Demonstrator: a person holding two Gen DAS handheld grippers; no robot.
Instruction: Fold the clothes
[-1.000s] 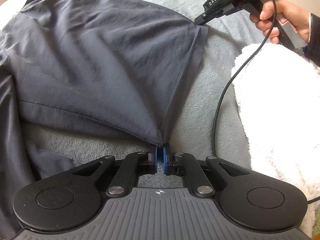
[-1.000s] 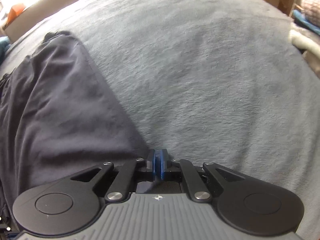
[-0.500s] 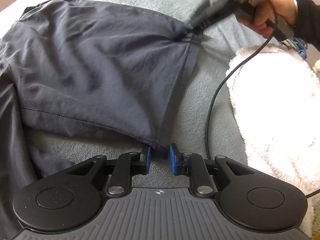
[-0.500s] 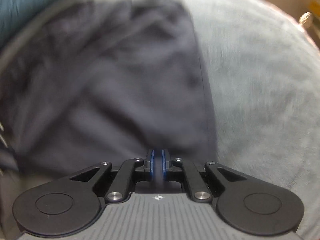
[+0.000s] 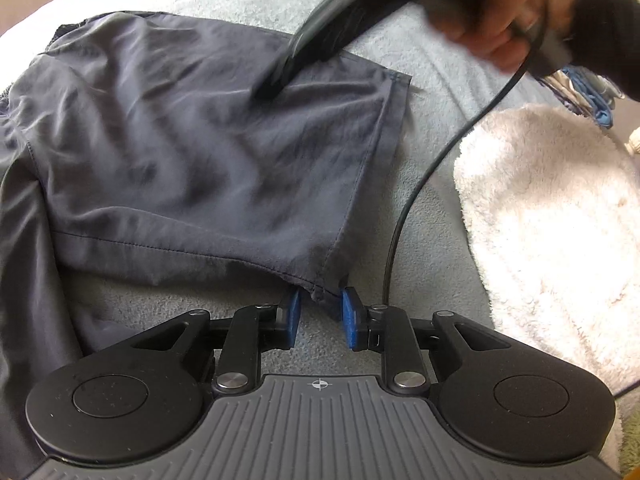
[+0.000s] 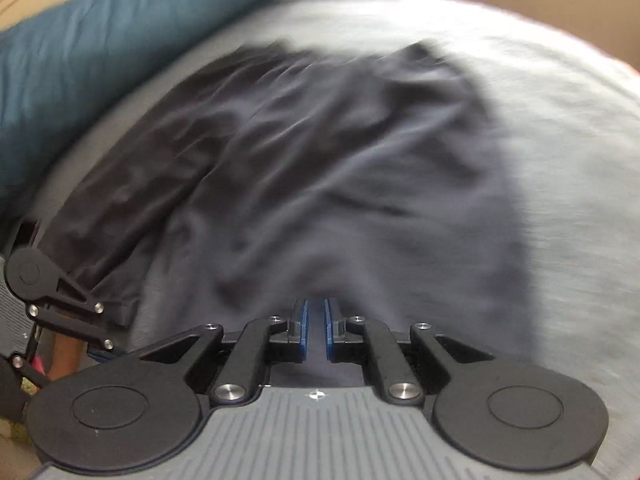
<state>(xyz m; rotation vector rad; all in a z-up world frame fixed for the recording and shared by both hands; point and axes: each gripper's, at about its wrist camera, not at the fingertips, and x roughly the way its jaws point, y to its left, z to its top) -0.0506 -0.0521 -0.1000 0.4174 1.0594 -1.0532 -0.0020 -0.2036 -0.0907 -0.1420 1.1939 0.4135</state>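
Nearby, white towel flanks dark shorts; both hand-held grippers, left and right, gape empty

Home bedroom: grey fleece blanket covering bed, teal pillow at its far-left edge, white fluffy towel at right edge (soft furnishings throughout), dark garment spread out.

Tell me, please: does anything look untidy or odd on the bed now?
Nothing is damaged or spilled. The dark shorts lie wrinkled on the grey blanket, their lower corner bunched between the open left gripper fingers.
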